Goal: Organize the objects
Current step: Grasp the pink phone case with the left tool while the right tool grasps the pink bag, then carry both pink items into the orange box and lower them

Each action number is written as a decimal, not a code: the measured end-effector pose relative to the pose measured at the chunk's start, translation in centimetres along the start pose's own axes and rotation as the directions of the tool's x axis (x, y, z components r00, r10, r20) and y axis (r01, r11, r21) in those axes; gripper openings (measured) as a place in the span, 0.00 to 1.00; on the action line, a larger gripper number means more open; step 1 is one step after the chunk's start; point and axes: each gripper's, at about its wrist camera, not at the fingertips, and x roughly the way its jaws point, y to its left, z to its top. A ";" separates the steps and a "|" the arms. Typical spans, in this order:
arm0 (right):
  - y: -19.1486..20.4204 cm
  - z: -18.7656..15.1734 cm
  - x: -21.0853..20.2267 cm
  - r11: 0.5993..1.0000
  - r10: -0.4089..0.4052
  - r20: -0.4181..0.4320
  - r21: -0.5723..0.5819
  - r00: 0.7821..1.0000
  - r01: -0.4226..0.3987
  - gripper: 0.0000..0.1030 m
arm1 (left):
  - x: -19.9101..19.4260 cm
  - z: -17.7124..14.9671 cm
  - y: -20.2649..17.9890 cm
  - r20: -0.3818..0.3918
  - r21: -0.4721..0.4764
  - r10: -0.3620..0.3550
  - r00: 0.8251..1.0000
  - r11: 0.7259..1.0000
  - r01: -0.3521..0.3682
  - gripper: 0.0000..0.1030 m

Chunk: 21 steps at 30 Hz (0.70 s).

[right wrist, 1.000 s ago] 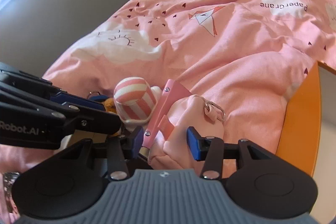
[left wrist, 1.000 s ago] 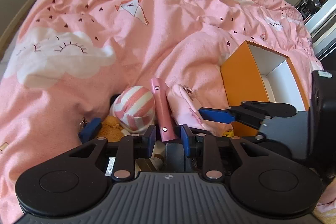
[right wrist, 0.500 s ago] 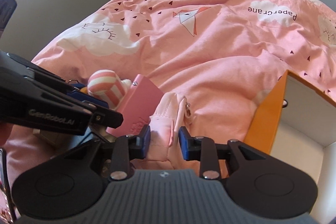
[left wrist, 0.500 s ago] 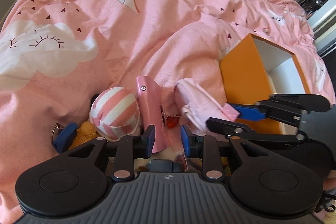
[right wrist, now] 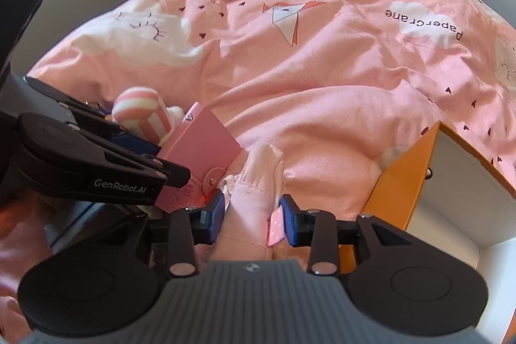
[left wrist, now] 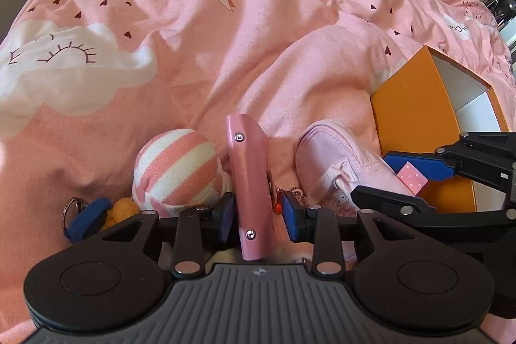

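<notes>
Left wrist: left tool (left wrist: 258, 211) clamps pink case (left wrist: 250, 179) — right tool (right wrist: 253, 215) clamps pink pouch (right wrist: 254, 195).

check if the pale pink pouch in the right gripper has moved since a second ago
Yes. In the right wrist view the pale pink pouch now sits closer to the orange box, carried rightward by the right gripper.

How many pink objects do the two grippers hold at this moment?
2. The left gripper holds the pink wallet; the right gripper holds the pale pink pouch, nearer the orange box. Others may be hidden beneath.
</notes>
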 end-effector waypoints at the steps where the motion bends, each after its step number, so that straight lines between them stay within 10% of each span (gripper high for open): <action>1: -0.1 0.1 0.2 1.000 0.011 -0.008 -0.003 1.000 -0.011 0.38 | 0.1 0.0 0.0 0.001 -0.001 -0.002 1.000 1.000 0.002 0.37; 11: 0.5 0.8 0.9 0.998 -0.011 -0.036 -0.060 0.999 0.009 0.30 | 1.4 0.5 -0.8 0.001 0.019 0.000 1.000 1.000 0.000 0.22; 21: -0.4 -0.6 -5.9 0.999 0.005 0.137 0.042 0.991 -0.011 0.27 | -5.4 0.4 -1.8 0.141 -0.010 -0.055 0.988 0.998 0.057 0.19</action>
